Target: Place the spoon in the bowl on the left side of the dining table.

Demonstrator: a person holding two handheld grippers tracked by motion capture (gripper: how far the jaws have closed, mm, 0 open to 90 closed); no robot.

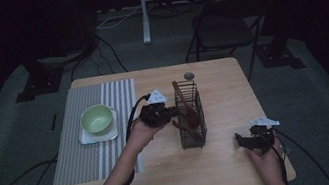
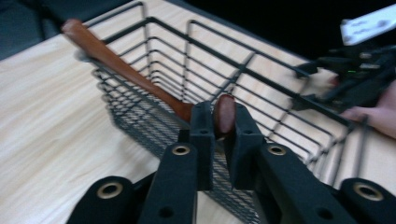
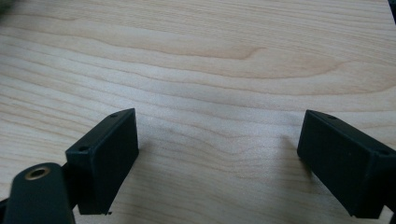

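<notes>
High view: wooden desk (image 1: 165, 168), striped mat (image 1: 86, 151) over its left part, green bowl (image 1: 96, 119) on a pale square plate (image 1: 86, 138) on that mat. Near the desk's middle, a black wire basket (image 1: 194, 138), upright, with a brown wooden spoon (image 1: 186, 106) leaning inside, handle up toward the far end. Small grey round object (image 1: 189, 75) beyond the basket on the far desk edge. Left gripper (image 1: 172, 113) right against the basket's left side; right gripper (image 1: 241, 141) well apart, low over the near right corner. Left gripper view: left gripper (image 2: 218, 122) pressed together on the spoon's (image 2: 224, 114) rounded end, handle slanting away over the basket (image 2: 243, 70) rim. Right gripper view: right gripper (image 3: 217, 154) spread wide, pinching nothing, bare desk (image 3: 210, 60) between the jaws.
</notes>
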